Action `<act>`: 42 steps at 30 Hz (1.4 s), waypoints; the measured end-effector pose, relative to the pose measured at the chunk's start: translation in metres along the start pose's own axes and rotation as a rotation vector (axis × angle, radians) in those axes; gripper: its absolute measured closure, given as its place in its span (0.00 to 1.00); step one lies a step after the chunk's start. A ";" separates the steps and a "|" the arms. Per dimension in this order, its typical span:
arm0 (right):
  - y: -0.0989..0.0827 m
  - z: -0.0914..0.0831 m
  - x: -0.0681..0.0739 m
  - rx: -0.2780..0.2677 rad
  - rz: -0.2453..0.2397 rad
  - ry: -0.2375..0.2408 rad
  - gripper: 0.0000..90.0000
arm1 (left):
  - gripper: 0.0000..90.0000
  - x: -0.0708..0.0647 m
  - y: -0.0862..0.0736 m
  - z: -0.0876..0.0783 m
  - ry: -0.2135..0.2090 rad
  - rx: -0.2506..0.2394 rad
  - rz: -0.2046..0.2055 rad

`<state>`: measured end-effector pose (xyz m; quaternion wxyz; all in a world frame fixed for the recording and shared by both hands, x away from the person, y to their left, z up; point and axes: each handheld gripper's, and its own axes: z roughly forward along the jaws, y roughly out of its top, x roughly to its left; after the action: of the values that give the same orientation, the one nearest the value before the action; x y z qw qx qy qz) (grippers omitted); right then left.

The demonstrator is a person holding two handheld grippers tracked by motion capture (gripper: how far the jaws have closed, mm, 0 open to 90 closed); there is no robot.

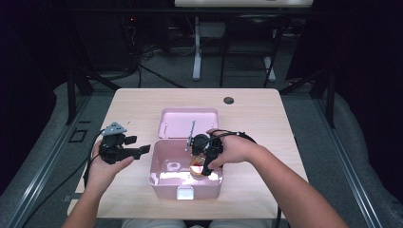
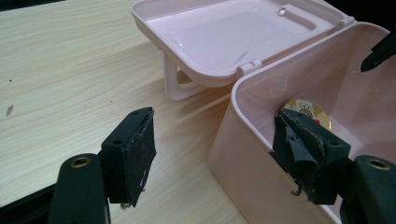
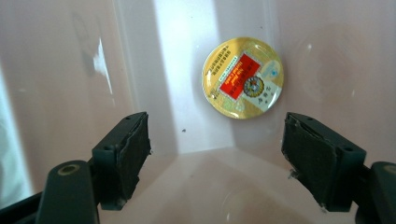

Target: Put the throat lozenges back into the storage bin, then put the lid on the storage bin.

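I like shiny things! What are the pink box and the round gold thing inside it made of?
Pink box: probably glossy plastic, since light glints off its smooth molded walls.
Round gold thing: maybe a metal tin lid, mirror-shiny, with a printed red label; could be foil.

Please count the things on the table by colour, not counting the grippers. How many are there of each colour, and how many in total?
Pink: 1, the box with its open lid.
Gold: 1, the round tin inside the box.
Total: 2.
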<state>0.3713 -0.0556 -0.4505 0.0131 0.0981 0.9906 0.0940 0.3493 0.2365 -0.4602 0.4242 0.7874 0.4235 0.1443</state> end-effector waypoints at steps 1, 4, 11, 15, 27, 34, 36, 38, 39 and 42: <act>0.000 -0.002 0.000 -0.003 0.001 -0.008 0.26 | 0.33 -0.001 0.000 0.000 -0.001 0.003 0.005; -0.002 -0.009 -0.001 -0.007 0.013 -0.014 0.26 | 0.33 -0.003 0.001 0.000 -0.008 0.008 0.011; -0.007 -0.019 -0.005 -0.052 0.073 -0.008 0.16 | 0.32 -0.007 0.003 0.000 -0.023 0.002 0.005; -0.011 -0.022 -0.008 -0.058 0.093 -0.024 0.16 | 0.31 -0.007 0.003 -0.001 -0.020 -0.001 -0.003; -0.022 -0.032 -0.031 -0.133 0.244 -0.089 0.36 | 0.28 -0.012 0.004 0.001 -0.022 0.004 0.047; -0.028 -0.031 -0.044 -0.138 0.361 -0.112 0.42 | 0.29 -0.015 0.004 0.000 -0.038 0.007 0.049; -0.030 -0.031 -0.049 -0.154 0.418 -0.122 0.43 | 0.29 -0.016 0.004 -0.001 -0.041 0.012 0.050; -0.032 -0.031 -0.051 -0.172 0.437 -0.133 0.45 | 0.29 -0.017 0.004 0.000 -0.035 0.014 0.051; -0.032 -0.030 -0.053 -0.178 0.456 -0.134 0.47 | 0.30 -0.017 0.004 0.000 -0.038 0.019 0.054; -0.034 -0.027 -0.061 -0.190 0.523 -0.134 0.51 | 0.36 -0.017 0.003 0.000 -0.047 0.015 0.055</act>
<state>0.4231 -0.1055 -0.4295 0.0630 0.3548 0.9153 0.1801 0.3410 0.2218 -0.4558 0.4237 0.8051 0.3927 0.1343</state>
